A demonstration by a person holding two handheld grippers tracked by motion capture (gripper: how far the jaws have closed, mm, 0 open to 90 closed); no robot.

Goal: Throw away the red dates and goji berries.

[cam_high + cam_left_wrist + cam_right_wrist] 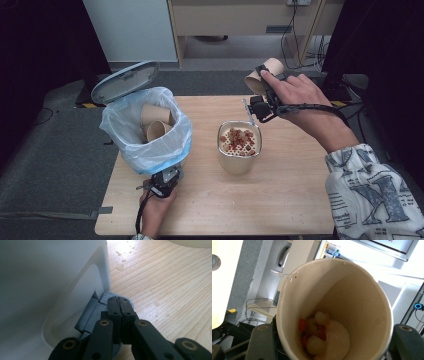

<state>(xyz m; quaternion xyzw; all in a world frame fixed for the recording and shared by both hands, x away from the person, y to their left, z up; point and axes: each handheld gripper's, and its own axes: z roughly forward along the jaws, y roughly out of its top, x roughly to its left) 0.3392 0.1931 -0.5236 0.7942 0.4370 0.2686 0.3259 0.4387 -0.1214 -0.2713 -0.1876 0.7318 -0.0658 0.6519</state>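
Meanwhile, right gripper [263, 80] grips a paper cup [261, 76] above the strainer bowl [239, 146] (left gripper [119, 302] closed on bin pedal [110, 296]).

A light wooden table [280, 200] carries scattered water droplets [120, 268] on its grain. Beyond its far edge stand a pale wooden cabinet [240, 20] and a white panel [132, 30] to the left, with black cables [300, 40] trailing down onto the grey carpet [55, 150].
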